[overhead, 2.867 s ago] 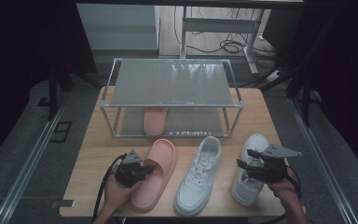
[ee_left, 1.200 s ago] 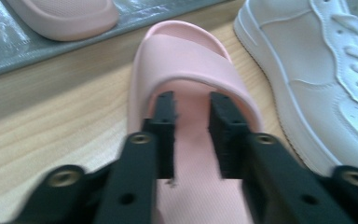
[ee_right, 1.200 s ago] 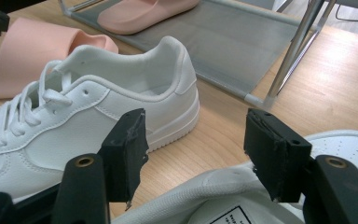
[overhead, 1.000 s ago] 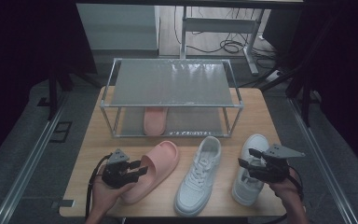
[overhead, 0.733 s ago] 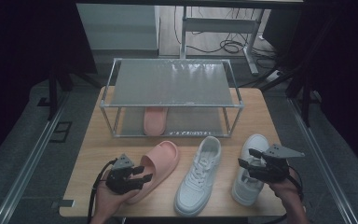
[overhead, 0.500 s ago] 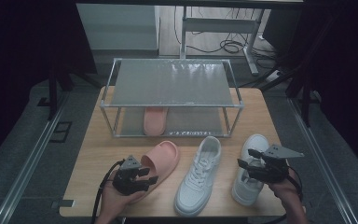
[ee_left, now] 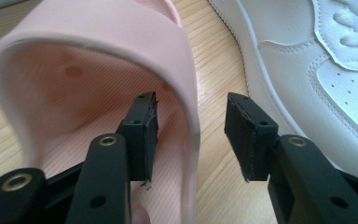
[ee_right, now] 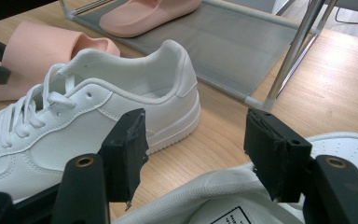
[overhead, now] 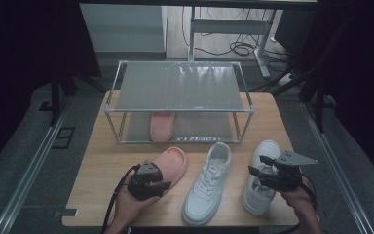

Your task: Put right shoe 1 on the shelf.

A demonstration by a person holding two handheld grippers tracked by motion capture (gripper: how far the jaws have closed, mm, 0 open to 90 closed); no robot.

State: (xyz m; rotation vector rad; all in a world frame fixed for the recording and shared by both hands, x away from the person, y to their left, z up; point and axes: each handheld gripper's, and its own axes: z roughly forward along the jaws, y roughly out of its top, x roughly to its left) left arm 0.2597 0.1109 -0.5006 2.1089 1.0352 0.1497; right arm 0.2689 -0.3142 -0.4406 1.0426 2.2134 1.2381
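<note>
A pink slipper (overhead: 171, 163) lies toe-away on the wooden table (overhead: 102, 161), left of two white sneakers. My left gripper (overhead: 150, 184) is at its heel end. In the left gripper view the left gripper (ee_left: 193, 100) straddles the pink slipper's (ee_left: 88, 60) side wall, one jaw inside and one outside, pads not pressing; the jaws have just been closing. My right gripper (overhead: 268, 171) hovers open over the heel opening of the right white sneaker (overhead: 259, 187). The right gripper (ee_right: 193, 116) has that sneaker's collar (ee_right: 223, 191) below its jaws. The middle white sneaker (overhead: 208, 184) lies between.
A metal two-shelf rack (overhead: 177, 87) stands at the back of the table, with a second pink slipper (overhead: 162, 126) on its lower shelf. The table's front edge runs just below both hands. Dark floor and cables surround the table.
My left gripper has moved right and a little down, to the pink slipper's heel end. The slipper now lies angled, toe toward the right. The right gripper has stayed in place.
</note>
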